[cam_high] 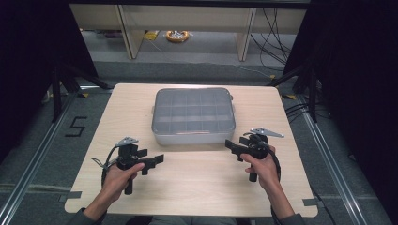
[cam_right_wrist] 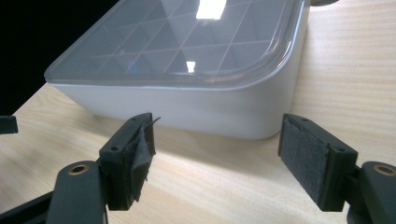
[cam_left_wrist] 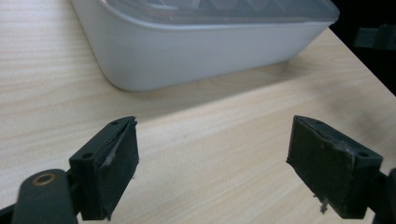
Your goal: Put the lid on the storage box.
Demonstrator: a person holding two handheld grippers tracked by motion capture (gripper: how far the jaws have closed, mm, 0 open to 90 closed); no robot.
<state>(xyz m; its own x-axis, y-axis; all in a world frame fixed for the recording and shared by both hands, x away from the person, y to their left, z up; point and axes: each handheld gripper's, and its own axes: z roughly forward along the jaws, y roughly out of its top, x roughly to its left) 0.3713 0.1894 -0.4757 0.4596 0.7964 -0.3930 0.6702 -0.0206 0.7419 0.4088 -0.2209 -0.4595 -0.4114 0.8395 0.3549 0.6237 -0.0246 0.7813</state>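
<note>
The table (cam_high: 197, 187) is light wood, with bare board in front of you. The box (cam_high: 193, 116), a pale grey tray with a clear lid shut over a grid of compartments, sits flat at the middle of the table toward its far edge. Your left gripper (cam_high: 158, 159) sits near the box's front left corner, apart from it, aimed toward the centre; its fingers (cam_left_wrist: 116, 172) stand wide apart with nothing between them. Your right gripper (cam_high: 230, 145) sits just beside the front right corner, not touching; its fingers (cam_right_wrist: 313, 158) are likewise spread apart and hold nothing.
</note>
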